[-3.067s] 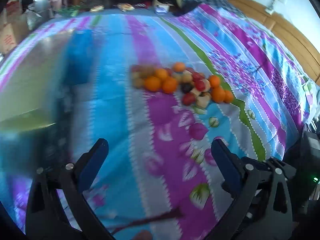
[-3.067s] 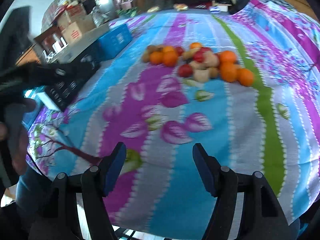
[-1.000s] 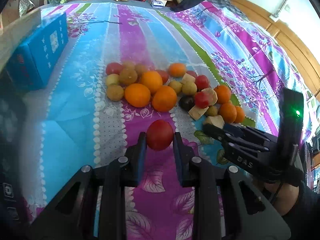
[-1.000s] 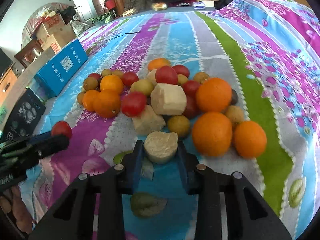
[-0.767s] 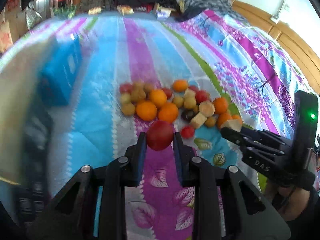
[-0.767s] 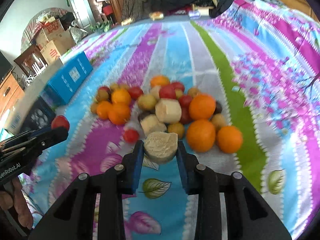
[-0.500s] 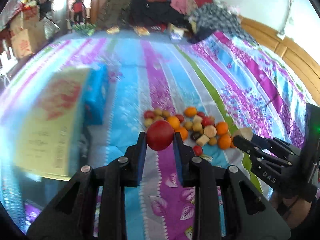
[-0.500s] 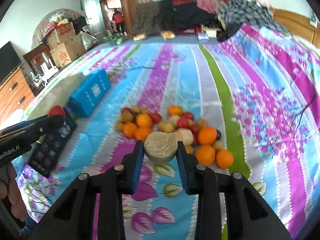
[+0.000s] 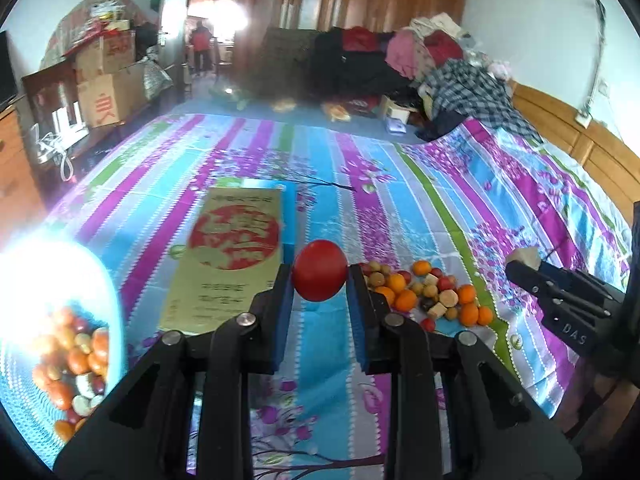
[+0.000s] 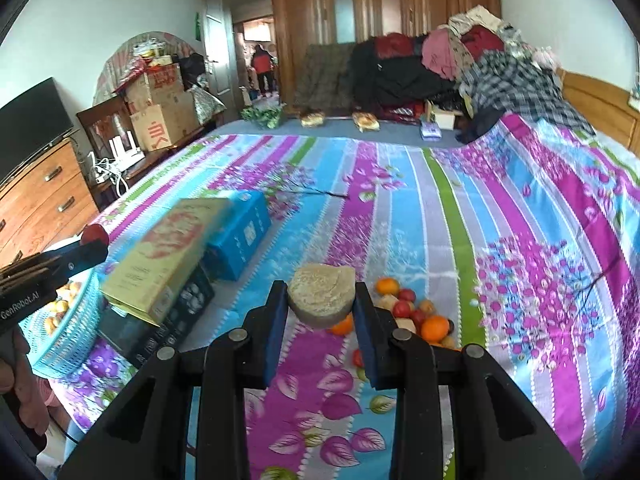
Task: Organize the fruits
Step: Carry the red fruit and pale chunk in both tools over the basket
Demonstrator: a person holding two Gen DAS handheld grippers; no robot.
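Progress: partial. The blue basket (image 9: 116, 320) at the left edge of the bed (image 9: 400, 184) already holds a fair load of orange, red and pale fruit. A sizeable fruit pile (image 9: 424, 296) lies on the bedspread, well apart from the basket, so most of the sorting appears to remain.

Left gripper (image 9: 319, 280): fingers pinching a red round fruit (image 9: 319, 270), held in the air above the bedspread. Right gripper (image 10: 321, 300): fingers clamped on a pale beige chunk of fruit (image 10: 321, 294), likewise raised. Judgement: both items are in transit, presumably toward the basket; neither is deposited.

View differences: the left wrist view shows the basket's contents, though glare washes out its far side, and shows the whole pile unobstructed. The right wrist view shows the basket's lattice wall (image 10: 68, 320) from the side, a yellow box (image 10: 168, 256) resting on a blue box (image 10: 240, 236) and a dark box between basket and pile, and only part of the pile (image 10: 416, 312) behind its fingers
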